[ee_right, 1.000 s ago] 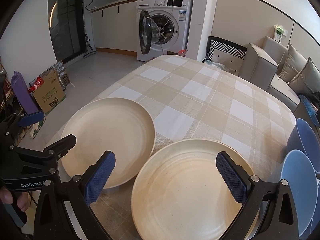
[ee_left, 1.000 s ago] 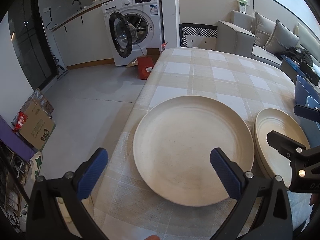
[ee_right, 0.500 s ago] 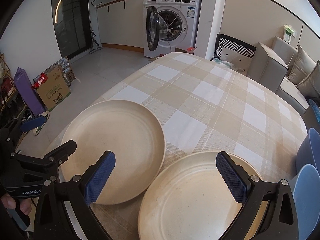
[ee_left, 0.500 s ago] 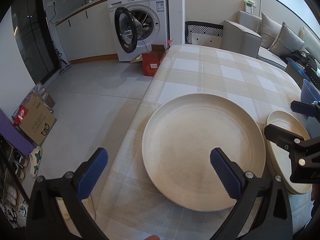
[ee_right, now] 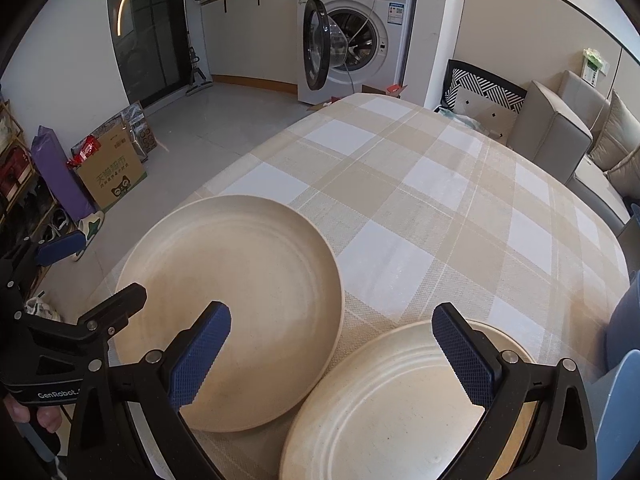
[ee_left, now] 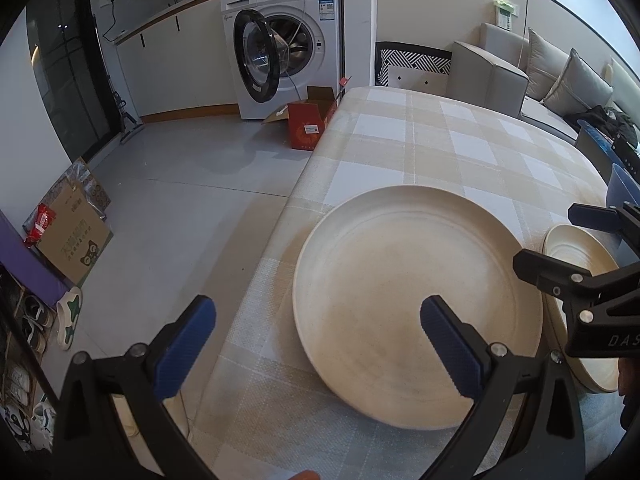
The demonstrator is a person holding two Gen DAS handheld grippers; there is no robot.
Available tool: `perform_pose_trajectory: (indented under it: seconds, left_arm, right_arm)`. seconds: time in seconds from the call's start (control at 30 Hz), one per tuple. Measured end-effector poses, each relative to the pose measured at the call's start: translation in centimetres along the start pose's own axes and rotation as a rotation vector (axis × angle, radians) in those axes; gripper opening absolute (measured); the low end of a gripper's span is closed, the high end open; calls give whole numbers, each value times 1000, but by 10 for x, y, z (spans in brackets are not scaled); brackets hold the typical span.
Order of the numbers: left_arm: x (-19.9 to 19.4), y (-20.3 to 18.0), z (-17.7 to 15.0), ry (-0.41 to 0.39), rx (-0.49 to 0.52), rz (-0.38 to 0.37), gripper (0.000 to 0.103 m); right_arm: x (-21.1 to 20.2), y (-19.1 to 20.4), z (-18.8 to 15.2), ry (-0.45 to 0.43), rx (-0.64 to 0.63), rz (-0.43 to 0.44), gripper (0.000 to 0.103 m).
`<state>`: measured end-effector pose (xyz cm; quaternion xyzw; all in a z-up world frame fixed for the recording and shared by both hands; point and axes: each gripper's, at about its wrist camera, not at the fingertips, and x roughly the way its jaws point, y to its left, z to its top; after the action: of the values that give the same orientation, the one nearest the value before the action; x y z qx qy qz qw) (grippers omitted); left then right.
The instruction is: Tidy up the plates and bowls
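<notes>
Two cream plates lie on the checked tablecloth near the table's near-left corner. The left plate [ee_left: 404, 280] [ee_right: 240, 292] is in front of my left gripper [ee_left: 316, 344], which is open and empty above its near-left edge. The right plate [ee_right: 400, 400] [ee_left: 580, 280] lies under my right gripper [ee_right: 340, 356], open and empty, with its fingers held above the plate. Blue bowls [ee_right: 624, 392] [ee_left: 620, 188] stand at the right edge, mostly cut off.
The table edge [ee_left: 256, 280] drops to the floor just left of the left plate. A washing machine [ee_left: 288, 40] with its door open, a red box [ee_left: 308, 124] and a sofa [ee_left: 500, 76] lie beyond. The checked cloth [ee_right: 440, 200] stretches far ahead.
Both grippers have pulled back and shifted left; the plates now sit further right and lower in the views. Both stay open. The plates have not moved on the table.
</notes>
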<state>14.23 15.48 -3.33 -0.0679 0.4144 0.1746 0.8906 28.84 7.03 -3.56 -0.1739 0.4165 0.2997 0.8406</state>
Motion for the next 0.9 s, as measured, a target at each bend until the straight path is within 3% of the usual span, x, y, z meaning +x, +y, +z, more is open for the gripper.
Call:
perform_pose_trajectory:
  seconds: [0.9]
  left_arm:
    - [17, 9, -7, 24, -20, 2, 103]
  right_arm:
    - [42, 5, 13, 79, 10, 95, 99]
